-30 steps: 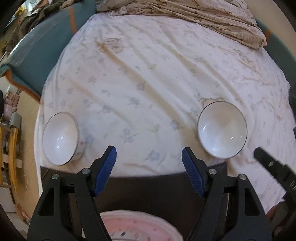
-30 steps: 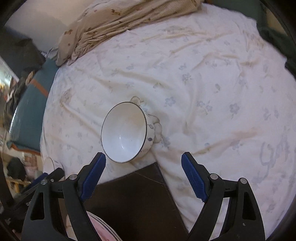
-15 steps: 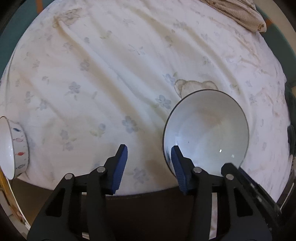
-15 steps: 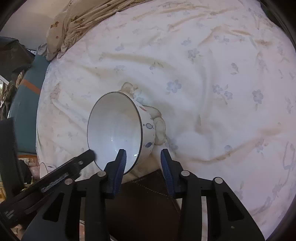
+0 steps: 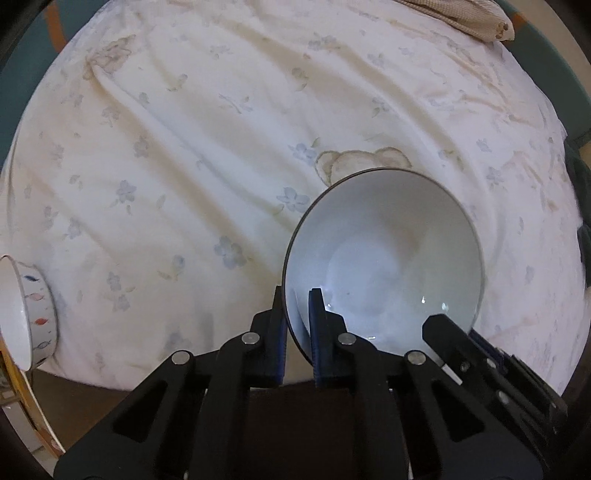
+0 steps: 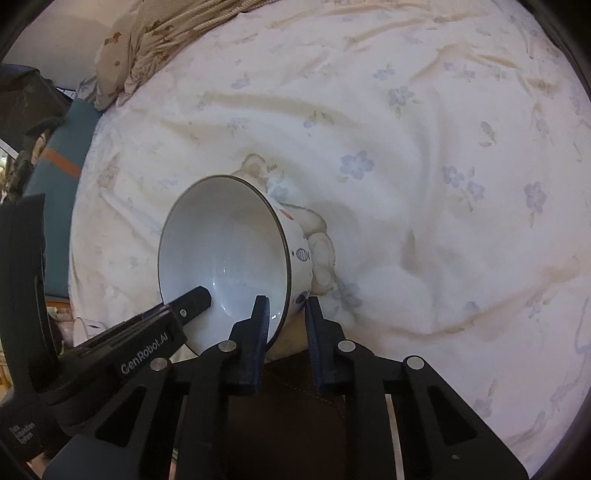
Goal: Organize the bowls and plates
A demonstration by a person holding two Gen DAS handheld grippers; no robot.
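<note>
The white bowl point(image 5: 384, 258) with the thin dark rim sits on the floral bedsheet point(image 5: 184, 147), tipped so its mouth faces the cameras, its far edge covering part of a printed teddy bear, and both tools are on it at once. The left gripper point(image 5: 297, 325) has the near-left stretch of rim right between its 2 blue pads, 1 pad outside the wall and 1 inside, clamped down tight on the porcelain with no daylight showing. Over on the near-right rim, the right gripper point(image 6: 284, 321) straddles the wall the same way: its left finger point(image 6: 258, 325) reaches into the bowl's white interior, its right finger stands outside by the little painted fish marks, and the jaws are closing in, the rim between them (whether both pads already press the wall, I cannot tell from here). In the left wrist view the right tool's black tip pokes in at the bowl's lower right edge; in the right wrist view the left tool's black body crosses the bowl's lower left. Below both tools lies a dark brown mat point(image 6: 295, 398). Far off at the left edge of the left view, well apart, a second bowl point(image 5: 26, 314) with small red and blue marks sits on the same sheet, and a beige patterned blanket point(image 6: 155, 33) is bunched at the far side of the bed.
</note>
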